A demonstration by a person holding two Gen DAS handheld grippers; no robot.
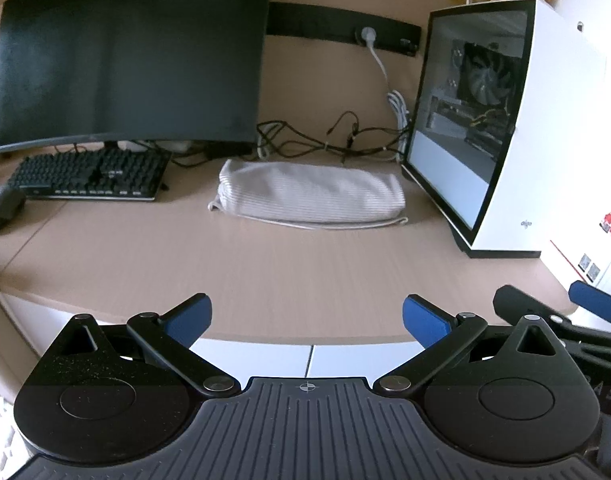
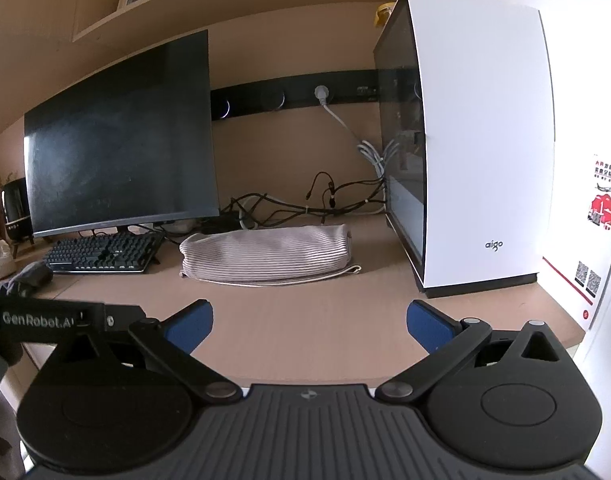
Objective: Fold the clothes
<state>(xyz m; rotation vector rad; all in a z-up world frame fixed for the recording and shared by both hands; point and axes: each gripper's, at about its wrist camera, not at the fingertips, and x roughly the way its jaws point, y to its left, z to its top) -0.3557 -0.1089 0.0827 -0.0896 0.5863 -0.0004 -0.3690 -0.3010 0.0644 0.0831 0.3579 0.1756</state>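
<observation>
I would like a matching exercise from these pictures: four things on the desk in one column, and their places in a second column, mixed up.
Things:
1. garment
2. keyboard
3. PC case
4. cables

Places:
A. under the monitor, at the desk's left
B. at the desk's right edge, upright
C. mid-desk, between keyboard and PC case
D. along the back wall, behind the garment

Pairs: 1-C, 2-A, 3-B, 4-D
</observation>
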